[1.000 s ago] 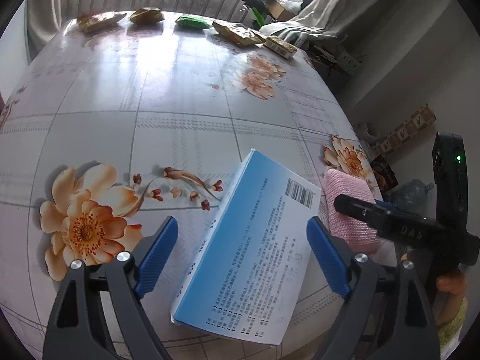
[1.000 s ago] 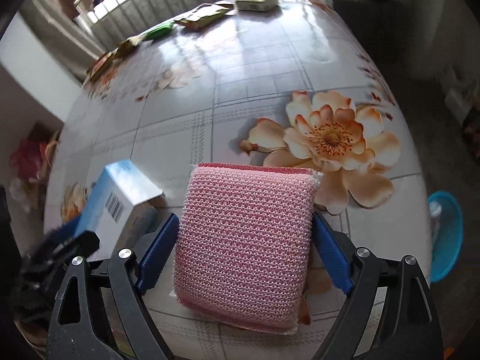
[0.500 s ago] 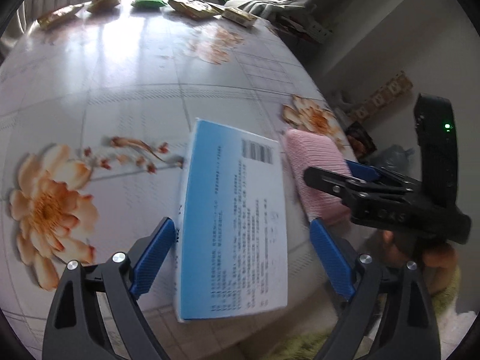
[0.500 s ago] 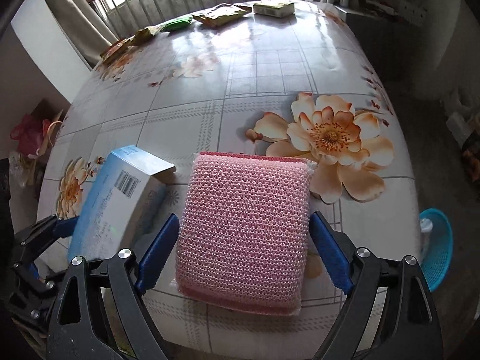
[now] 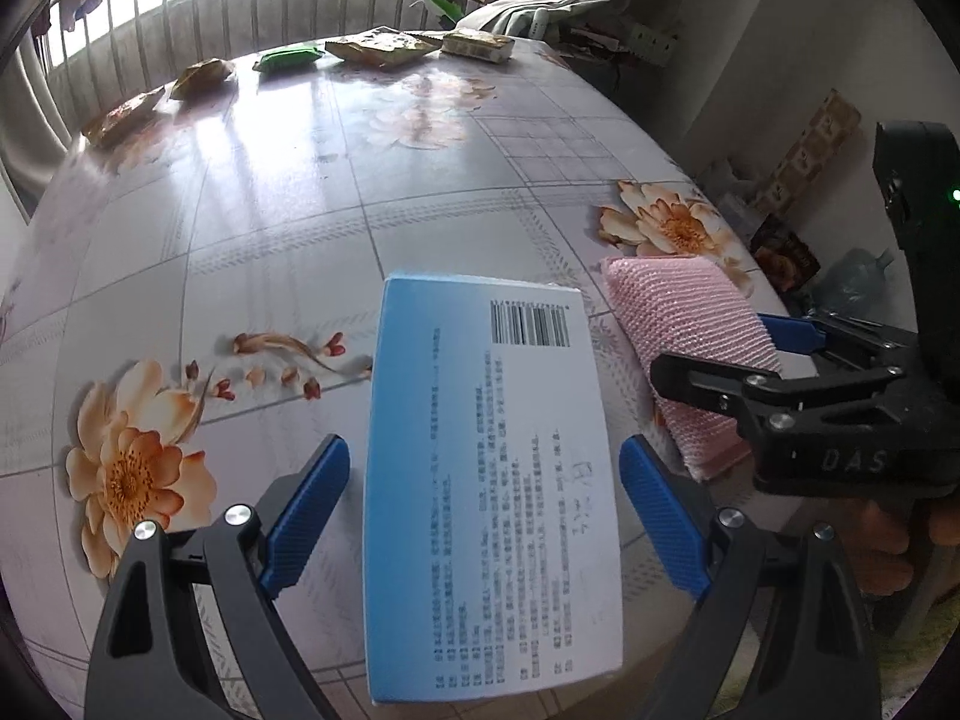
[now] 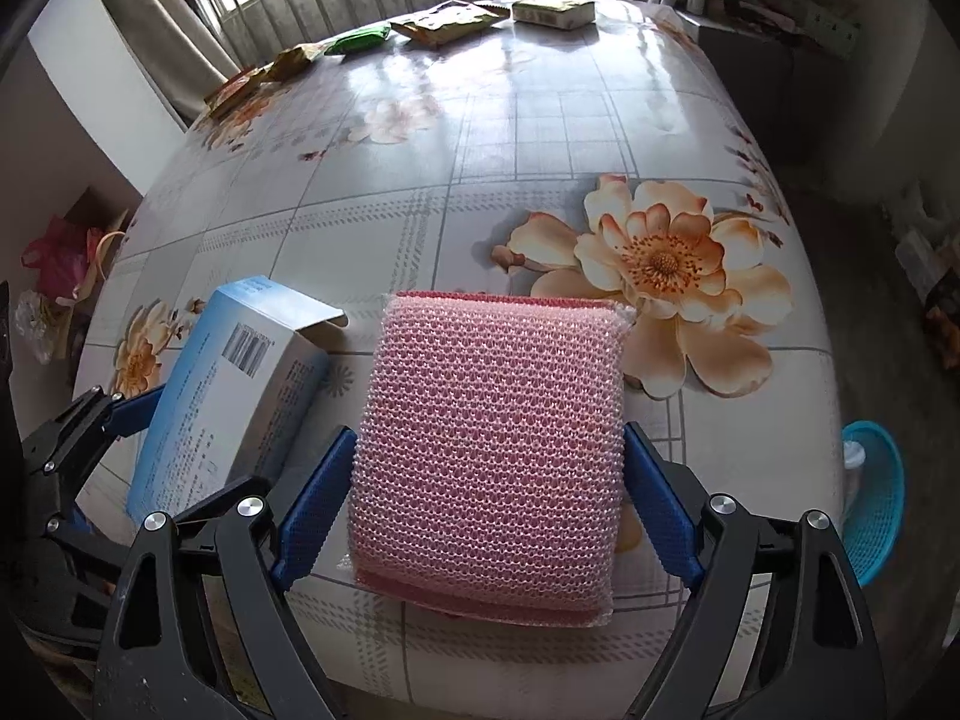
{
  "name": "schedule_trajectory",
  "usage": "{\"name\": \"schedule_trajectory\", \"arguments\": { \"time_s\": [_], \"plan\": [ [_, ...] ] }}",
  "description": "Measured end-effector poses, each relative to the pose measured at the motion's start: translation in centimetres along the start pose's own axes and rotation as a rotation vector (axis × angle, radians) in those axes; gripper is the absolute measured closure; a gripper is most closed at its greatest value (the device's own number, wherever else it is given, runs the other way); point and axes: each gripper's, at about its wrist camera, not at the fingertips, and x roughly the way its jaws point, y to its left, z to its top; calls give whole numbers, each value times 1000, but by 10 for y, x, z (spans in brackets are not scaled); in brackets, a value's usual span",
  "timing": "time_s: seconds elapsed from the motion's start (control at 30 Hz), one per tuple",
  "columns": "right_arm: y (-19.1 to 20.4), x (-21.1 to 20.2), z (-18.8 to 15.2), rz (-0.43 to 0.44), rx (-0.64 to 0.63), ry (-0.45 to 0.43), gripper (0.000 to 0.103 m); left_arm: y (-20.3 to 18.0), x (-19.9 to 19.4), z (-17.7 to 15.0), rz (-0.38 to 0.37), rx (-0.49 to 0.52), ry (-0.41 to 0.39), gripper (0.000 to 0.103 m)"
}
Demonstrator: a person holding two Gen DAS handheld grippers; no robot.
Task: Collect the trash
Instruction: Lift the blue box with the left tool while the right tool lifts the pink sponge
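A blue and white carton (image 5: 489,480) with a barcode lies between the blue pads of my left gripper (image 5: 486,516); small gaps show on both sides, so the jaws stand open around it. It also shows in the right wrist view (image 6: 231,384), its end flap open. A pink mesh sponge (image 6: 492,456) lies between the pads of my right gripper (image 6: 489,504), which touch its sides without squeezing it. The sponge also shows in the left wrist view (image 5: 684,324). Both items rest at the near edge of the flowered table (image 6: 540,120).
Several snack wrappers and a small box (image 5: 480,45) lie along the far table edge by the window bars. A green packet (image 6: 360,39) is among them. A blue basket (image 6: 870,516) stands on the floor to the right. A water jug (image 5: 852,282) sits beyond the table.
The left gripper has swung so the carton now lies straight between its pads. Both views have tilted up and show more of the far table. The sponge stays between the right pads.
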Motion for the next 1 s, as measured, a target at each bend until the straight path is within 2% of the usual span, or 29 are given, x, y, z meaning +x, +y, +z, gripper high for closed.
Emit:
{"name": "schedule_trajectory", "arguments": {
  "time_s": [0.43,0.8,1.0],
  "plan": [
    [-11,-5,-4,5,23,-13,24,-7,3,-2,80,52,-13,17],
    [-23,-8,-6,39,41,-17,25,-9,0,-3,81,59,-23,29],
    [-27,-10,-9,57,55,-20,25,-10,-1,-3,78,56,-29,30]
  ]
}}
